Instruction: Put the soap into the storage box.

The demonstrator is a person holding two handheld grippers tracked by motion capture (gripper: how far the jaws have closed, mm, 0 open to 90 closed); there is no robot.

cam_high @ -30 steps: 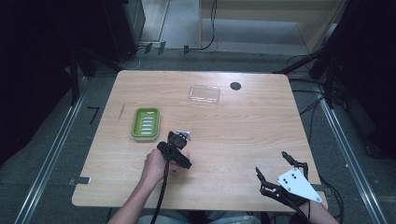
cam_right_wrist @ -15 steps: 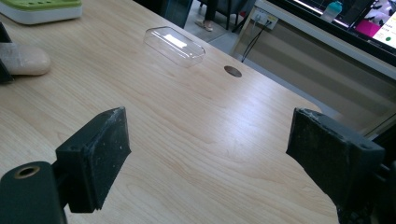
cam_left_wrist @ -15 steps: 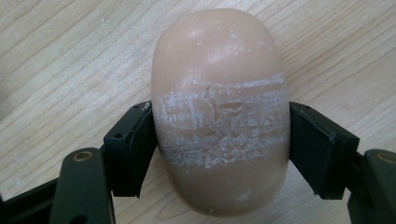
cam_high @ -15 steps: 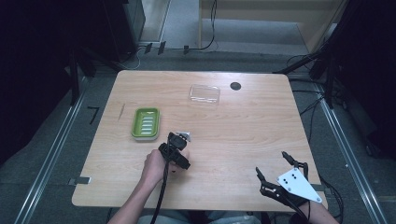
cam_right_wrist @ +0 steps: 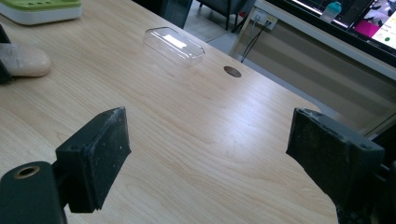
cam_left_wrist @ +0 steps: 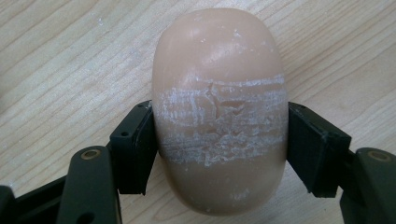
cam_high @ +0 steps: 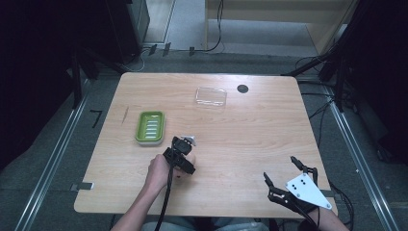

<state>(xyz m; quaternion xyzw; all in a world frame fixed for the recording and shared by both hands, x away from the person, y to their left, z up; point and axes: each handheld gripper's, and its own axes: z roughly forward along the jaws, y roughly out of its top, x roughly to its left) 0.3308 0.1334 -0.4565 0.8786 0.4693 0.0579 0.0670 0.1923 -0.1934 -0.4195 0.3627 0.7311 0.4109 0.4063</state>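
The left gripper [cam_left_wrist: 219,140] has just been closing, and its pads now press both flanks of the soap bar [cam_left_wrist: 219,107], which lies on the table [cam_high: 250,139] at centre frame in the left gripper view. In the high view this gripper [cam_high: 184,150] sits left of centre, just below and right of the green soap dish [cam_high: 150,127]. A clear lid [cam_high: 211,96] lies apart, toward the upper middle. The right gripper [cam_high: 288,175] rests at lower right, jaws spread, holding nothing. Judged status: grasp made; lifting the bar, placing it in the dish and fitting the lid all appear outstanding.
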